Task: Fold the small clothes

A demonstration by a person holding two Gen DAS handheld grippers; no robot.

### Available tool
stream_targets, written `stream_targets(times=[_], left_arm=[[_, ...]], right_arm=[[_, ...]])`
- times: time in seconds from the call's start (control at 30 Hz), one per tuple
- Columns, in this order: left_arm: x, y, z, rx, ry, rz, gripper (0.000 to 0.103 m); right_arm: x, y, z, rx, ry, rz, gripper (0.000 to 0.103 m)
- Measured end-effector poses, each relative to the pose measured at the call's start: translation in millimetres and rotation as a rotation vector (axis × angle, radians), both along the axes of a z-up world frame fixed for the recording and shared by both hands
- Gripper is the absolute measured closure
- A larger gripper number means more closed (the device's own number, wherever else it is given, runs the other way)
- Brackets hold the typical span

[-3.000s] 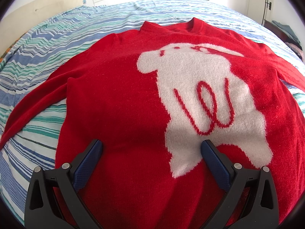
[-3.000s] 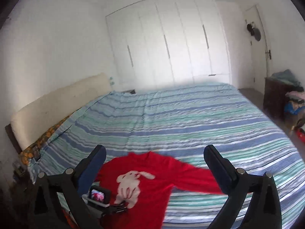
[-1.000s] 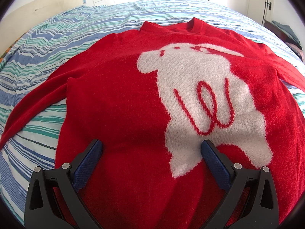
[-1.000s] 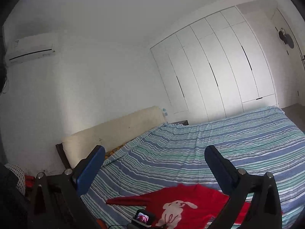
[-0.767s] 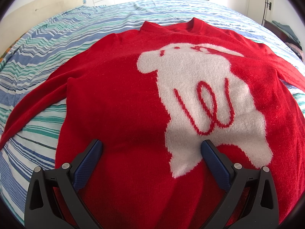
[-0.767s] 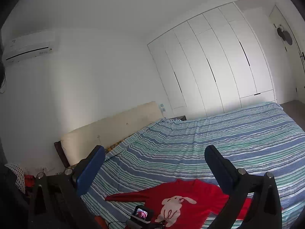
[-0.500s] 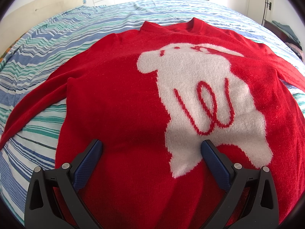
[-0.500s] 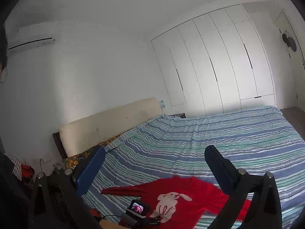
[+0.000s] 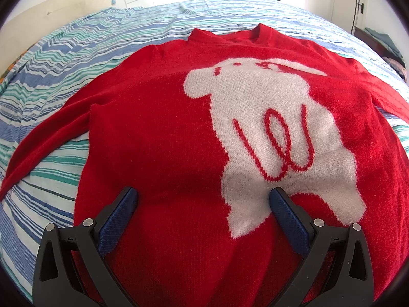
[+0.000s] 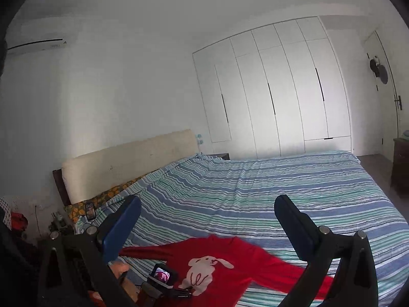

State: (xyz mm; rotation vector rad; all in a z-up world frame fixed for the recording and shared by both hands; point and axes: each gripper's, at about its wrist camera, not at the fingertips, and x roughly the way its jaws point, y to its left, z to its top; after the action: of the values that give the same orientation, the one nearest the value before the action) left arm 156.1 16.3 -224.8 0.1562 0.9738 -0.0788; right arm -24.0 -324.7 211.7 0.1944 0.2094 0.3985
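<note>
So the left tongs (image 9: 202, 199) are sitting low over the bottom part of the red sweater (image 9: 158, 138), spread wide with nothing between them; looks like they're parked by the hem so a grab there can start the fold, though I can't tell if they actually touch the knit; the right tongs (image 10: 207, 209) are up high and well away, also spread wide and empty, aimed across the room rather than at the cloth, so my guess is that hand is just waiting its turn.

The sweater lies face up and flat on the striped bed (image 9: 66, 58), white bunny design (image 9: 268, 133) showing, neckline (image 9: 230, 34) at 12 o'clock from the left tongs, one sleeve (image 9: 43, 140) stretched out toward 9 o'clock, the other running off around 3; laid out like that because you need the sleeves spread before tucking them in; no fold made yet as far as I can see.

In the right view the sweater's down at 6 o'clock; headboard (image 10: 127, 158) off at 9, wardrobe (image 10: 276, 94) at 1.
</note>
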Motion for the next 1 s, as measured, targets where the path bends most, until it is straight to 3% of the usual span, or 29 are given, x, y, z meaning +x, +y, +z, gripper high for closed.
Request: stream_targets(times=[0.57, 1.0], left_arm=[[0, 0, 0, 0.0, 0.0, 0.001, 0.0], [0, 0, 0, 0.0, -0.001, 0.001, 0.0]], right_arm=[[-12, -16, 12, -0.005, -0.053, -0.097, 0.0], [-16, -13, 25, 0.021, -0.097, -0.098, 0.0]])
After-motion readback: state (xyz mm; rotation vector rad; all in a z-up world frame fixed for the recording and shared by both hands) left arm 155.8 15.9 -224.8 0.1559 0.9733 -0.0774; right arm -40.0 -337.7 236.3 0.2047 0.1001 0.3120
